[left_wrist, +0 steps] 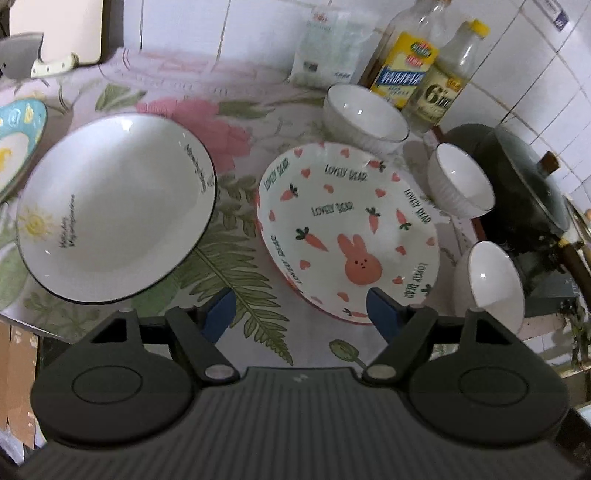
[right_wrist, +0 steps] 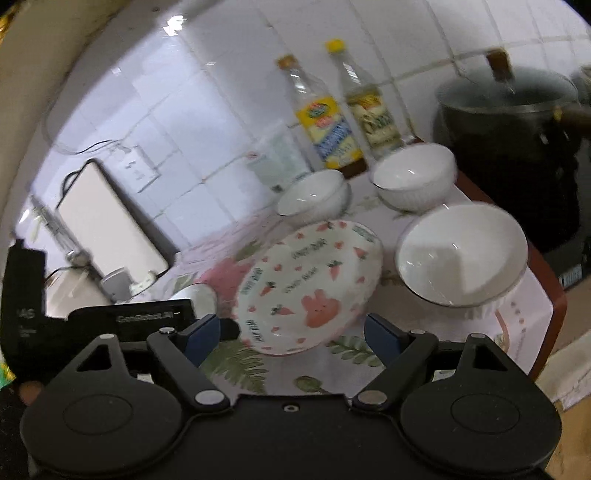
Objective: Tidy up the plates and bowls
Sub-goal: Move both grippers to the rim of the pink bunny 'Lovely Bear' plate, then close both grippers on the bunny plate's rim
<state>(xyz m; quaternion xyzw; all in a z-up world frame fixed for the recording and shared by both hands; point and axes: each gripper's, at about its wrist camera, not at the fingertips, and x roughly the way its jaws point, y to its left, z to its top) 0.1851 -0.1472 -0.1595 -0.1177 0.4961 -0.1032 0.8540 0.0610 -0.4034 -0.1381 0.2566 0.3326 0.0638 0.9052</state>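
On the floral tablecloth (left_wrist: 229, 258) lie a white plate with a black rim and a sun drawing (left_wrist: 116, 206) and a pink-rimmed bunny-and-carrot plate (left_wrist: 347, 229) to its right. Three white bowls stand apart around the bunny plate: far (left_wrist: 365, 116), right (left_wrist: 461, 179) and near right (left_wrist: 491, 277). My left gripper (left_wrist: 301, 312) hovers open over the cloth by the bunny plate's near rim, pressing on nothing. In the right wrist view my right gripper (right_wrist: 291, 338) is open just short of the bunny plate (right_wrist: 310, 284), with the bowls (right_wrist: 461, 254), (right_wrist: 413, 175), (right_wrist: 314, 194) beyond.
A blue patterned plate (left_wrist: 18, 140) peeks in at the far left. Two bottles (left_wrist: 410, 62), (left_wrist: 447, 81) and a white bag (left_wrist: 325, 48) stand against the tiled wall. A dark lidded pot (left_wrist: 524, 184) sits right of the bowls. A cleaver (left_wrist: 26, 59) and cutting board (left_wrist: 55, 26) are back left.
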